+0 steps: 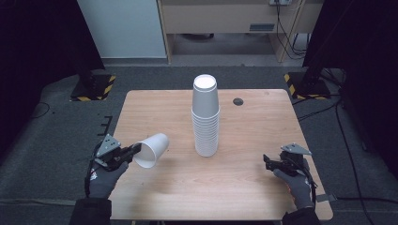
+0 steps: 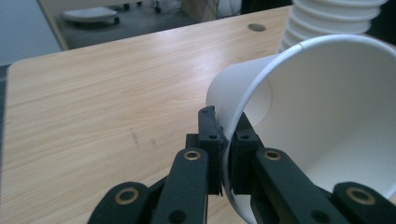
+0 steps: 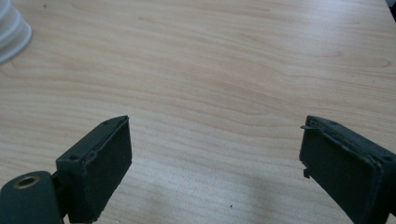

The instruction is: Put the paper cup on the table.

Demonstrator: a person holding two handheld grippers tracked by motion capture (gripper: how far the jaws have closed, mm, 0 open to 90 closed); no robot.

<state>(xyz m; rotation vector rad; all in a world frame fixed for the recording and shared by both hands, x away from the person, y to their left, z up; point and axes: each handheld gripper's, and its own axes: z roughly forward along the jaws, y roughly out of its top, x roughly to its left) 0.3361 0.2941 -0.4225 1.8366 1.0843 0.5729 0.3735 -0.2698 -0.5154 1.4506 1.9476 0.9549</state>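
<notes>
White paper, thin and rolled at the lip, is what the left gripper (image 1: 133, 151) has pinched: a single white paper cup (image 1: 151, 150) held by its rim, lying sideways above the near left part of the light wooden table (image 1: 263, 122), its open mouth turned toward the person. In the high view the cup's base points toward the tall stack of white paper cups (image 1: 205, 117), which stands upside down at the middle of the table, well apart from the held cup.

The left gripper view brings out the grip itself: the two black jaws are closed together on the cup's wall (image 2: 327, 107), one pad outside and one inside the rim, and the ribbed rims of the stack (image 2: 322, 23) rise just behind it at the upper right. A small dark round cap (image 2: 256, 27) sits in the tabletop farther off.

The right gripper (image 1: 271, 163) rests low at the near right of the table in a gloved hand (image 1: 296, 183). Its own view shows the jaws standing wide apart over bare wood (image 3: 210, 84), holding nothing, with the bottom edge of the stack (image 3: 11, 32) at the far left corner.
</notes>
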